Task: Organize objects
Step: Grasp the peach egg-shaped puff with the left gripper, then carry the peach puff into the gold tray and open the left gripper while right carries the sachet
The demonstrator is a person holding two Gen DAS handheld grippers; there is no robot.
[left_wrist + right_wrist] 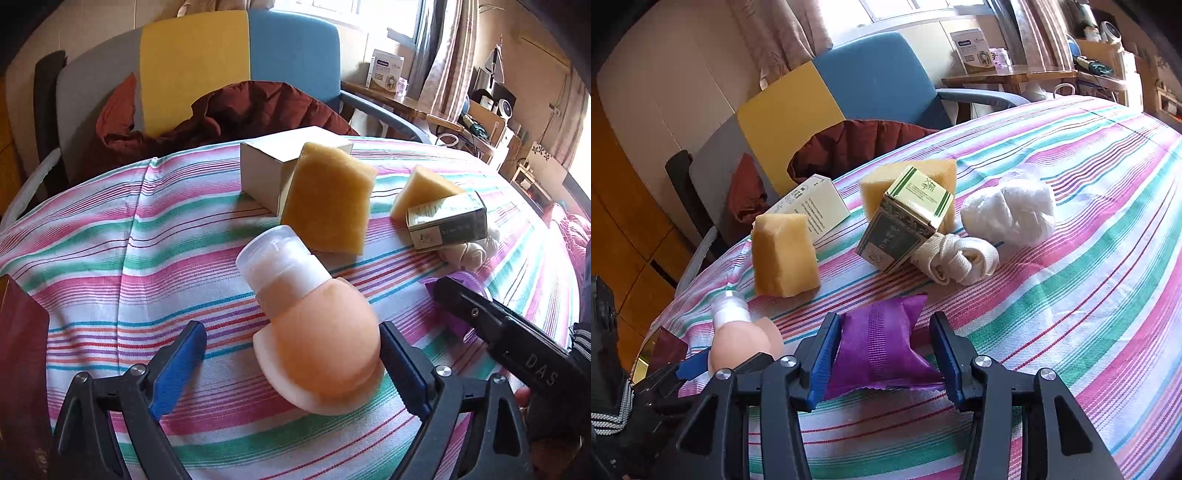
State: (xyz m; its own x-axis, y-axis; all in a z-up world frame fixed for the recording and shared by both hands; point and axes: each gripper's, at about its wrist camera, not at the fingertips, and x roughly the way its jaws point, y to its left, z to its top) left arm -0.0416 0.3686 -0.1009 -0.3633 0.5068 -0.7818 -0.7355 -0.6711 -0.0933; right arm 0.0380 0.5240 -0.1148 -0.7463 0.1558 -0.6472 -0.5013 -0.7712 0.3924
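Left gripper point(291, 363) jaws wide open around peach bottle point(314, 332) lying on counter point(110, 258), right gripper point(884, 360) jaws straddling purple sachet point(879, 347), grip unclear; best closing left squarely across bottle's body.

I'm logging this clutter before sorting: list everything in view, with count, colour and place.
squeeze bottle: 1, peach with clear cap, lying between the left jaws
sponge: 2, yellow, one leaning on the white box, one behind the green carton
white box: 1, far edge of the table
green carton: 1, green and cream, tilted, mid-table
purple sachet: 1, between the right jaws
knotted strap: 1, cream, beside the carton
plastic bundle: 1, white, further right
striped tablecloth: 1, multicolour
chair: 1, grey, yellow and blue, behind the table
left gripper: open
right gripper: around the sachet; contact unclear
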